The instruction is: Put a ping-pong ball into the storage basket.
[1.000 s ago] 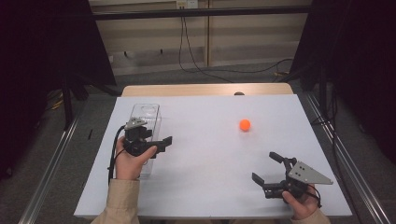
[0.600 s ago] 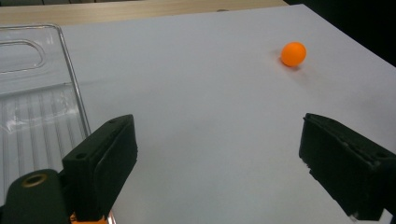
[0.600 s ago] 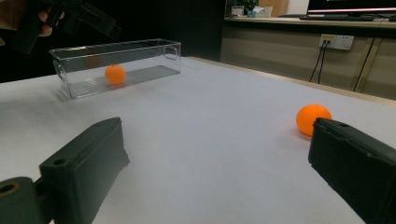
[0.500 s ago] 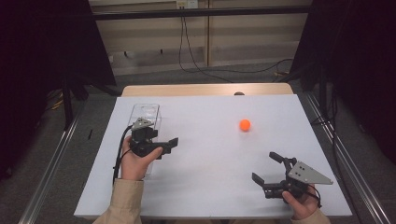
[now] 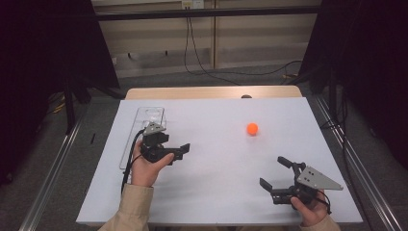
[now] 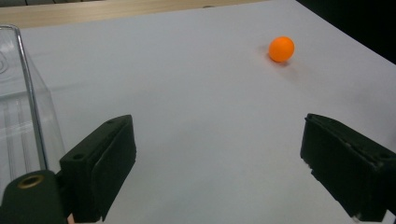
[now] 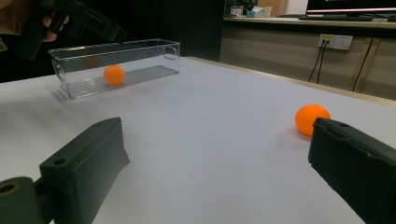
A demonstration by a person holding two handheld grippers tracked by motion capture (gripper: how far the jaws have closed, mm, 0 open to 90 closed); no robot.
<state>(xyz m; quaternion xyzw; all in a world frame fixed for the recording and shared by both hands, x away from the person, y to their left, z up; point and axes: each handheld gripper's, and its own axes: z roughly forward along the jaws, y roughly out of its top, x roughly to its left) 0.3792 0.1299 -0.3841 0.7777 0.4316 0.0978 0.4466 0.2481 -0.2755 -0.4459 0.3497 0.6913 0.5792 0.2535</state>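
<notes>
On the table (image 5: 211, 192), a box (image 5: 144, 126) lies at left centre, holding a ball (image 7: 114, 74); another ball (image 5: 252, 128) lies right of centre.

White table (image 5: 216, 192), wall socket (image 7: 340, 42), cables (image 5: 202, 57) on the floor behind.

1. I count two orange balls: one loose on the tabletop (image 5: 211, 192) at (image 5: 252, 128), one (image 7: 114, 74) inside the box.
2. One clear plastic box (image 7: 116, 65).
3. Two grippers, mine: left (image 5: 185, 149), right (image 5: 274, 173).
</notes>
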